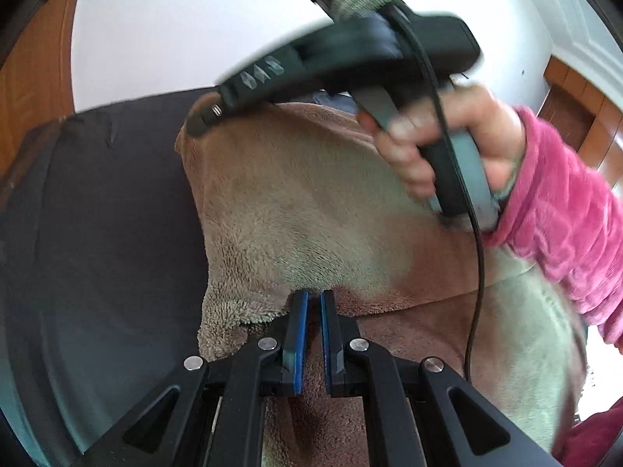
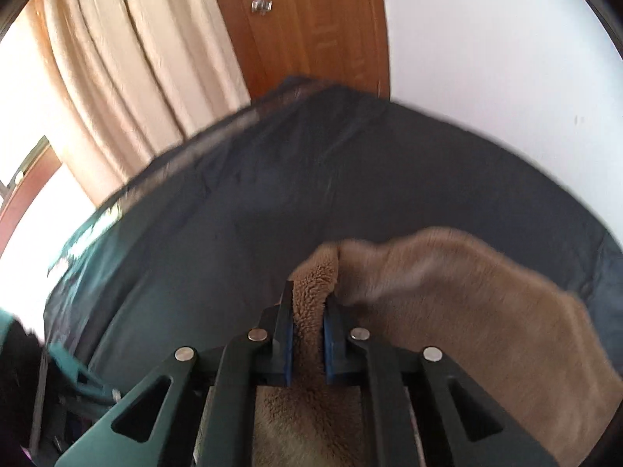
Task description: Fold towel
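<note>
A brown fleece towel lies folded over on a dark cloth-covered surface. My left gripper is shut at the near edge of the towel's top layer, and its blue pads pinch that edge. In the left wrist view, my right gripper reaches across to the towel's far left corner, held by a hand. The right wrist view shows the right gripper shut on a fluffy fold of the towel, which fills the space between its pads.
A pink sleeve and a black cable cross the towel's right side. The dark surface stretches left and beyond the towel. A white wall, a wooden door and a beige curtain stand behind.
</note>
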Motion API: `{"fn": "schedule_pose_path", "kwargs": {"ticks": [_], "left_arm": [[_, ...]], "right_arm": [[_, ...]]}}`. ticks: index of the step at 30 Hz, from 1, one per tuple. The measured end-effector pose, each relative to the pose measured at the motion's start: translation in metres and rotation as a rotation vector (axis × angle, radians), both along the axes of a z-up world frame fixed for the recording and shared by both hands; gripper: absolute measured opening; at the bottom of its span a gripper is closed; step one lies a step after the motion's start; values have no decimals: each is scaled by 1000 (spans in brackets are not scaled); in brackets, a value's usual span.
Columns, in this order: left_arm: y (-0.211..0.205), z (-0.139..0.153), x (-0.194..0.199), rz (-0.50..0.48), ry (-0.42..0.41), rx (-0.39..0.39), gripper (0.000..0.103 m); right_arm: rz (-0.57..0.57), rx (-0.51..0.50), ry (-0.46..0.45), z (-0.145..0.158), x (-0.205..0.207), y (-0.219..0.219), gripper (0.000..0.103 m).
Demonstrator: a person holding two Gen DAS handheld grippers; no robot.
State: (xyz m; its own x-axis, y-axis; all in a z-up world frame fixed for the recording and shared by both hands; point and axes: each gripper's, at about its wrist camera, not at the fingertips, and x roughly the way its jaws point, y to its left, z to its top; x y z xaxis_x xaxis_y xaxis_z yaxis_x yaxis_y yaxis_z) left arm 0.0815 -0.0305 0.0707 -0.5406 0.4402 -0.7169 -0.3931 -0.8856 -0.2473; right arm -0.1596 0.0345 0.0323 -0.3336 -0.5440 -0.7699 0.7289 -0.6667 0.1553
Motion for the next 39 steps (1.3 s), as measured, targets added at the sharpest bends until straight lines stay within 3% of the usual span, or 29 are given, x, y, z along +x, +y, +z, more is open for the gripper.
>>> {"fn": "schedule_pose_path", "kwargs": {"ticks": [4,7,12,13,15,16,17,18,24,29,33,39], "left_arm": [[-2,0,1,24,4,-11,7],[-2,0,2,31,5,-15,7],[0,-1,4,32,8,-30,7],[0,-1,4,32,7,-31,7],[-1,-1,4,32,4,-29,7],[-1,-1,4,32,3,-25,7],[-2,-2,4,32,0,-21,7],[-2,-2,4,32,-2,-17,7],[-3,-4,3,31,-10,-6,7],[1,-5,4,32,-8,-12,7],[6,-7,-4,32,-6,-18,7],[-14,-11,-12,31,-19,8,7]], "right_arm": [[-6,22,36,-1,-4,-17,10],[5,99,64,-18,0,-29,10],[-10,118,41,-34,-2,-32,12],[-11,117,41,-33,-1,-31,17],[-13,117,48,-31,0,-28,39],[-15,114,52,-28,2,-27,59],[-17,109,60,-25,6,-26,72],[-21,102,76,-19,10,-24,74],[-51,109,177,13,51,7,74],[-185,121,202,25,79,72,76],[-325,161,212,25,107,136,76],[-466,195,147,3,131,199,76]]}}
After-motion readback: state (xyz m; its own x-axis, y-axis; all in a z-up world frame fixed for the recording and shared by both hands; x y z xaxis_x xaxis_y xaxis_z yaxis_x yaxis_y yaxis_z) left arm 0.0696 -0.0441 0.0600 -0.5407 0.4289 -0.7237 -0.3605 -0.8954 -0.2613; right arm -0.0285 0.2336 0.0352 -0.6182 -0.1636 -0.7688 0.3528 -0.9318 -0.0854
